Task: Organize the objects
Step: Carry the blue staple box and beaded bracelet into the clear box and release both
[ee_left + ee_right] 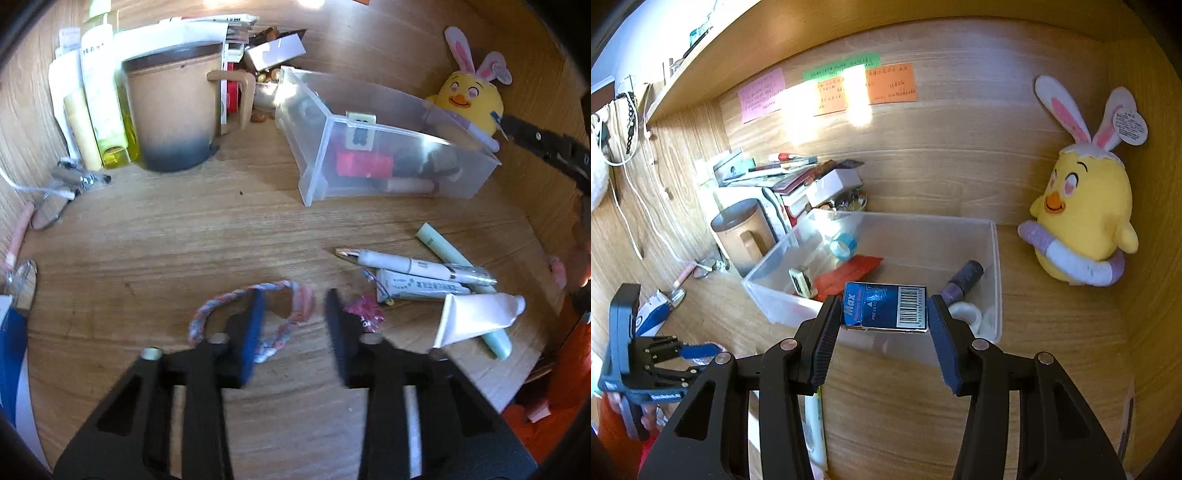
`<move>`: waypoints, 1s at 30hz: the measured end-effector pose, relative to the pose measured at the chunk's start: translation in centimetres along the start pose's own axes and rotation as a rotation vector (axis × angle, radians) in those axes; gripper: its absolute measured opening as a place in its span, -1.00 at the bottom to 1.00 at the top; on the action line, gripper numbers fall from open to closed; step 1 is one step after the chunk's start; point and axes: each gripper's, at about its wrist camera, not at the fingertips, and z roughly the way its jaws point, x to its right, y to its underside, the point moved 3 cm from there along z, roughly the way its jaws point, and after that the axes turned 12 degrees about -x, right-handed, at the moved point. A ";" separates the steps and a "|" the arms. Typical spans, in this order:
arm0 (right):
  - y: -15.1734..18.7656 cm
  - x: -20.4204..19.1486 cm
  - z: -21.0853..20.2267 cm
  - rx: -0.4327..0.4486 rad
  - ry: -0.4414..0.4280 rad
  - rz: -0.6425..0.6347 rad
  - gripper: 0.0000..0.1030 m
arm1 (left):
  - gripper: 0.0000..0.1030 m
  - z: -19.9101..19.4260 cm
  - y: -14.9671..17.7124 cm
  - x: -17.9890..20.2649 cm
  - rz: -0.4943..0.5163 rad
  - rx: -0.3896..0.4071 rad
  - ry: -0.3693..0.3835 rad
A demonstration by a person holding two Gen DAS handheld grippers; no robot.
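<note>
My right gripper is shut on a small blue box with a barcode and holds it over the front of the clear plastic bin. The bin holds a red packet, a blue tape roll, a purple tube and a white roll. My left gripper is open just above the desk, its jaws on either side of one end of a braided pink-and-blue cord loop. The left gripper also shows in the right wrist view.
Pens, a white tube and a green stick lie right of the left gripper. A tan mug, bottles and stacked papers stand at the back left. A yellow chick plush sits at the back right. The bin also shows in the left view.
</note>
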 end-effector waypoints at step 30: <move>-4.4 1.7 9.1 -0.190 0.079 -0.041 -0.13 | -0.78 -4.2 -10.7 4.2 0.075 0.222 0.032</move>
